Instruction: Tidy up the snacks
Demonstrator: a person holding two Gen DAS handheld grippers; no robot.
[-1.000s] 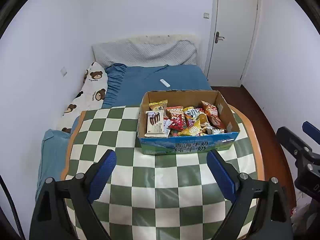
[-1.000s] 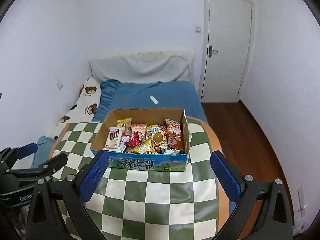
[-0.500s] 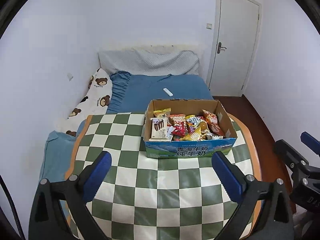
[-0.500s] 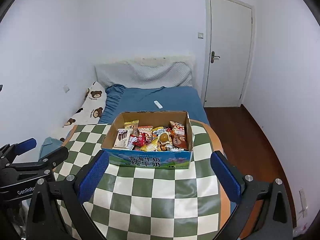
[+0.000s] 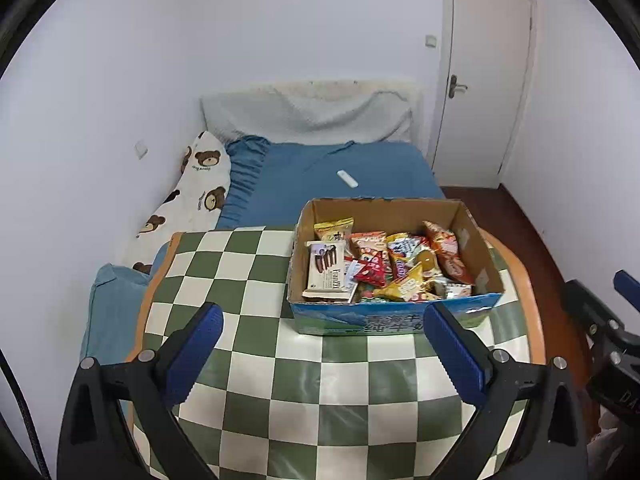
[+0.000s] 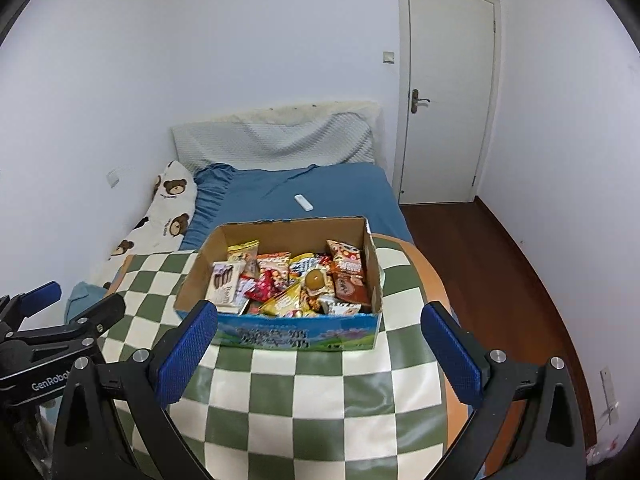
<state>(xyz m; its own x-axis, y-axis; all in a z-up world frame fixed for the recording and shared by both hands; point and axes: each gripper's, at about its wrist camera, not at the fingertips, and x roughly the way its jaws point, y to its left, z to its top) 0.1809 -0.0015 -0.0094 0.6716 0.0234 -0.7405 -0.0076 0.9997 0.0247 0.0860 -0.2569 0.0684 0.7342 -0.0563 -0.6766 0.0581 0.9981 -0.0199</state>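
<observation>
A cardboard box (image 5: 394, 320) with a blue printed front stands on the far right part of the green-and-white checked table (image 5: 280, 392). It holds several snack packets, among them a white wafer pack (image 5: 326, 272) at the left and a red packet (image 5: 370, 272). My left gripper (image 5: 320, 350) is open and empty, held above the table short of the box. My right gripper (image 6: 318, 346) is open and empty, also short of the box (image 6: 296, 334), which shows in its view with the snacks (image 6: 304, 280). Each gripper shows at the edge of the other's view.
A bed with a blue sheet (image 5: 332, 184) lies beyond the table, with a white remote (image 5: 347, 179) and a bear-print pillow (image 5: 196, 188) on it. A closed white door (image 5: 484, 80) stands at the back right. Wooden floor (image 6: 500, 280) lies right of the table.
Both grippers have pulled back and risen from the box, so it looks smaller and farther. Both stay open and empty.
</observation>
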